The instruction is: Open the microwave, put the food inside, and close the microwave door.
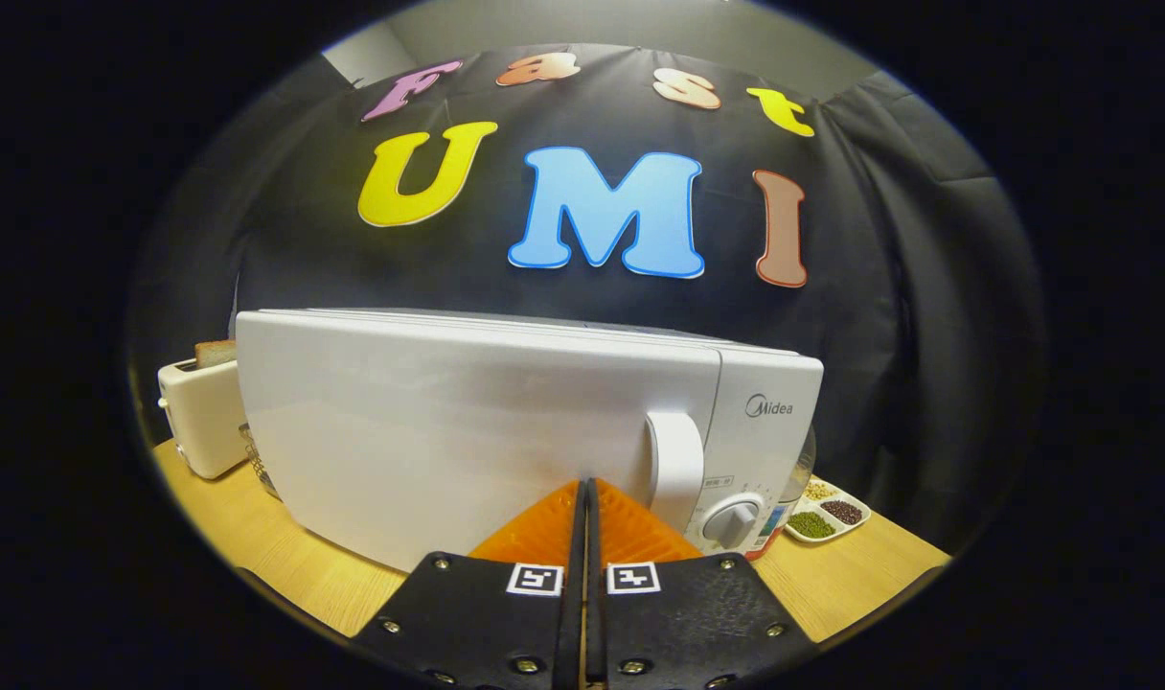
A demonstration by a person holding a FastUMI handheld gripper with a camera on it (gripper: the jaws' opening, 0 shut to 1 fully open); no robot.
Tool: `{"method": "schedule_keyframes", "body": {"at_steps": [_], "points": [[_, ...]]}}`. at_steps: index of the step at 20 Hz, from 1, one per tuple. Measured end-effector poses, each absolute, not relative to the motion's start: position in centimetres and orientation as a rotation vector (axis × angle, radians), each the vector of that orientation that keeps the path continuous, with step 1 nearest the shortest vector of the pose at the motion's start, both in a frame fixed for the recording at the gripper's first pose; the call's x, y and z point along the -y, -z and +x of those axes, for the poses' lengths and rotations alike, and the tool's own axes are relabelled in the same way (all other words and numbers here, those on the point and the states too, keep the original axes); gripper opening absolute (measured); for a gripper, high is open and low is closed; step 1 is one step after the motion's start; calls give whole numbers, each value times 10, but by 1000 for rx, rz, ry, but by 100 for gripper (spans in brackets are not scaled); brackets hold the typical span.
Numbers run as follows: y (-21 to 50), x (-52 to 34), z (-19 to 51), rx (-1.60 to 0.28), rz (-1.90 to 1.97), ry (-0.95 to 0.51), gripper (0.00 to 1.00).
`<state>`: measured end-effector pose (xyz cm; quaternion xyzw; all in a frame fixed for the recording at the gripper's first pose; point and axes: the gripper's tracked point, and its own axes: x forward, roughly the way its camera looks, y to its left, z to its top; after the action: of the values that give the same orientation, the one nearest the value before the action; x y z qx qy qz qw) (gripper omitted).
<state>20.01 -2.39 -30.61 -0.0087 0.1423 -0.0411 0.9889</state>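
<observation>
Toaster (199,417): stood on wooden table (257,537), left of microwave.
Microwave (506,431): door closed, faced gripper, long axis left-right; handle (675,467) upright.
Gripper (583,498): fingers pressed together, empty, tips at door.
Divided dish (830,515): beans, beyond microwave's right end.

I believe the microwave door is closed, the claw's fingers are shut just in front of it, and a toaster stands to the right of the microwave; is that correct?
Not quite: in the gripper view the toaster stands to the left of the microwave, not the right. The rest holds: the door is closed and the claw is shut just in front of it.
</observation>
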Motion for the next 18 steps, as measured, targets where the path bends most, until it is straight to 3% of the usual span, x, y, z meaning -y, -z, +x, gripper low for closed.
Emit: {"method": "schedule_keyframes", "body": {"at_steps": [7,11,12,15,16,17,18], "points": [[212,22,116,-248,136,62,3],[167,32,70,-243,155,91,19],[159,33,61,-246,155,89,32],[118,40,31,-196,133,92,42],[98,40,22,-153,113,95,58],[83,40,17,-118,91,100,65],[69,37,11,-88,76,94,81]]}}
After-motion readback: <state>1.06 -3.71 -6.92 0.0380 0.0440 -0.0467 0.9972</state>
